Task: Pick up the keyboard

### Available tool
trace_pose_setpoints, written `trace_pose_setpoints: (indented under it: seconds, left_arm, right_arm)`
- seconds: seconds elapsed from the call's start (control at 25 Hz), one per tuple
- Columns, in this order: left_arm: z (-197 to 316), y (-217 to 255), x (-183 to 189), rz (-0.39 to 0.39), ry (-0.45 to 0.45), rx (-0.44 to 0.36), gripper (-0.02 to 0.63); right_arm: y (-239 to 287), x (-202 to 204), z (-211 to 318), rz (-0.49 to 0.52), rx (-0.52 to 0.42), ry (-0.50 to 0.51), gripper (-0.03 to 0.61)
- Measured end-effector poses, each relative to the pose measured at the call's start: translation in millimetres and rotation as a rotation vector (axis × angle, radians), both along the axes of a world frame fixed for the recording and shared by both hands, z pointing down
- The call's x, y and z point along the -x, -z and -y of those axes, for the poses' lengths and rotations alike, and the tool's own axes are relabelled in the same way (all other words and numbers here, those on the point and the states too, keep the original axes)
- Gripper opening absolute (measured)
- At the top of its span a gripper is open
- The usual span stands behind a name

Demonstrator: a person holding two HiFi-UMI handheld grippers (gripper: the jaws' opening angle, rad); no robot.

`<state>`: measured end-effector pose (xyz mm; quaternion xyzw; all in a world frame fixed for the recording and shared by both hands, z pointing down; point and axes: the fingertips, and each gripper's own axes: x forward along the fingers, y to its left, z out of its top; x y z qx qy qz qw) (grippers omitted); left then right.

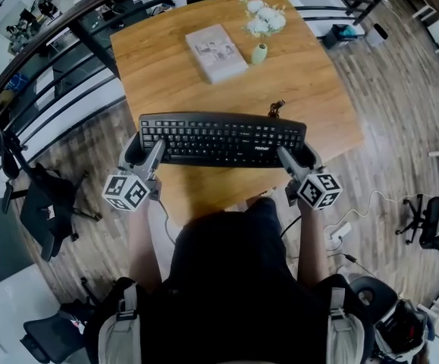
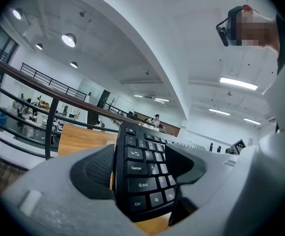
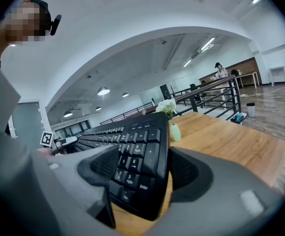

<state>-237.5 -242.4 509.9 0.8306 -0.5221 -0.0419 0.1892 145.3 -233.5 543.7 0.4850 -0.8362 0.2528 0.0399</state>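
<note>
A black keyboard (image 1: 223, 139) hangs level over the near part of the wooden table (image 1: 318, 97), gripped at both ends. My left gripper (image 1: 145, 155) is shut on its left end, where the Ctrl and Shift keys (image 2: 143, 183) sit between the two grey jaws. My right gripper (image 1: 295, 160) is shut on the right end, the jaws pinching the number pad (image 3: 135, 173). In both gripper views the keyboard stands on edge between the pads (image 2: 95, 168), with the tabletop behind it.
A book (image 1: 216, 52) lies on the far part of the table, beside a small green vase (image 1: 258, 53) of white flowers (image 1: 264, 17). A small dark object (image 1: 277, 108) sits just behind the keyboard. A black railing (image 1: 67, 21) runs past the far-left edge. Office chairs (image 1: 41, 196) stand on the floor.
</note>
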Motion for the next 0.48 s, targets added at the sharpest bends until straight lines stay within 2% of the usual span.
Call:
trace_pose_setpoints:
  seconds: [0.48]
  left_arm:
    - [4.1,-5.9,-7.3,-0.009,-0.015,0.013,0.311]
  right_arm:
    - [-4.6,-7.1,0.4,-0.010,0.011,-0.018,0.316]
